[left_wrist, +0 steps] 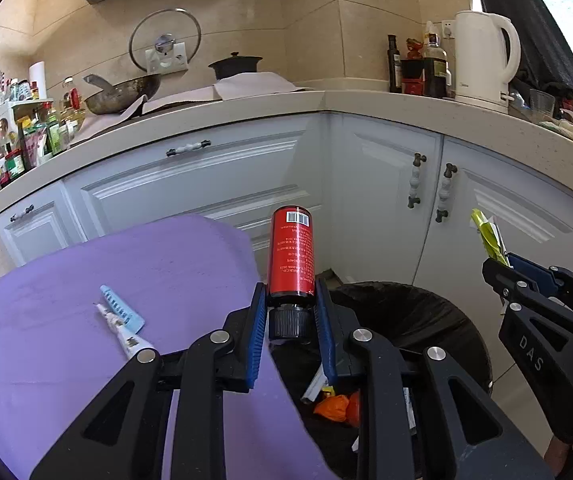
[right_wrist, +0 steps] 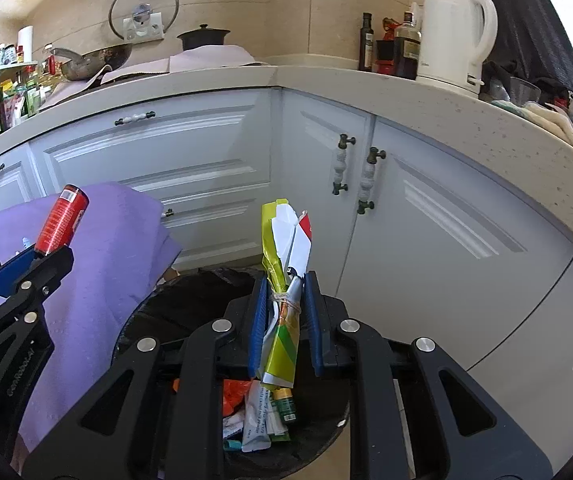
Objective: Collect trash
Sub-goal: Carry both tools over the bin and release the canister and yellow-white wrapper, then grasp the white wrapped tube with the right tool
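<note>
Left gripper (left_wrist: 291, 322): clamped on the red bottle (left_wrist: 291, 252) at its cap, beside the bin (left_wrist: 426, 312).
Right gripper (right_wrist: 284, 312): pinching a wrapper bundle (right_wrist: 284, 280) above the bin, probably for dropping.
Table (left_wrist: 66, 340): two scraps (left_wrist: 122, 320) left.

Bottle (left_wrist: 291, 252): we note red body, white barcode patch, black cap.
Wrapper bundle (right_wrist: 284, 280): yellow-green with white and red.
Cloth (left_wrist: 86, 280): plain purple.
Bin liner (left_wrist: 426, 320): black.
Cabinets (right_wrist: 206, 148): white.

A white kettle (left_wrist: 482, 60) is standing on the counter (left_wrist: 366, 102) beside dark bottles (left_wrist: 432, 66); a wok (left_wrist: 122, 94) is sitting left.
</note>
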Motion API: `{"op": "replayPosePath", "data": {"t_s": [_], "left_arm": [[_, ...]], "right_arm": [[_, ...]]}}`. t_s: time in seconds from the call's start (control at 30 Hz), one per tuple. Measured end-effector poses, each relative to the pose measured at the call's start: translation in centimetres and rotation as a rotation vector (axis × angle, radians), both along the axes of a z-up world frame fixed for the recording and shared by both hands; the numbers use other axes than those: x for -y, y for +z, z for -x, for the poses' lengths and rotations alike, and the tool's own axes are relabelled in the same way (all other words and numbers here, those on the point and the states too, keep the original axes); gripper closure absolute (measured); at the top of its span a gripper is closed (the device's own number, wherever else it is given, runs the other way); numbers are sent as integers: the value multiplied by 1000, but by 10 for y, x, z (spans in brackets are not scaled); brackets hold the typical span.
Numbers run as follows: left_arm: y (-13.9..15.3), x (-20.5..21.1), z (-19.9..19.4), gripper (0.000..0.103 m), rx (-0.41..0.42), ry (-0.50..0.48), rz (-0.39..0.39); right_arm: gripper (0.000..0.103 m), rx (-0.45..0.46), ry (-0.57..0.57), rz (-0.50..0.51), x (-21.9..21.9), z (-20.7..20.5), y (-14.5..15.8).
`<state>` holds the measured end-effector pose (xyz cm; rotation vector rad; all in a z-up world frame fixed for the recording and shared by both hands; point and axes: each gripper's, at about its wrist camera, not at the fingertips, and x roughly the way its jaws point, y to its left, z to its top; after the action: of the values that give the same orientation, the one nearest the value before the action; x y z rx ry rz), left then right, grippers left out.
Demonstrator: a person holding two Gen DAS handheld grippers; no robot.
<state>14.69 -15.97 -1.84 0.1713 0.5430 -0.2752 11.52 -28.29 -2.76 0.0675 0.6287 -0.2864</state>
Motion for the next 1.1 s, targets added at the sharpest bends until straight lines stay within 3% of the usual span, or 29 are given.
{"op": "replayPosePath", "data": {"t_s": [0.23,0.27,0.3,0.33,0.4,0.7,1.1], "left_arm": [[-6,15,-5,78,-11,-17,-7],[-9,18,-6,78,-19,-24,-18],[-10,20,-8,71,-25,-21,-29],[-13,22,-10,64,-34,-10,-42],[-16,20,-12,47,-57,-2,-33],[-15,-10,-12,42,-61,81,-53],[-13,-114,-15,39,-96,296,-57]], "right_arm": [[83,-35,0,-4,7,-5,-9],[73,-41,-6,0,7,-6,-11],[57,-34,-20,5,8,-5,-12],[54,-26,-26,5,9,-4,-12],[54,-28,-27,1,9,-3,-12],[54,-25,35,-13,-17,-12,-11],[54,-33,263,-18,-111,-45,-7]]}}
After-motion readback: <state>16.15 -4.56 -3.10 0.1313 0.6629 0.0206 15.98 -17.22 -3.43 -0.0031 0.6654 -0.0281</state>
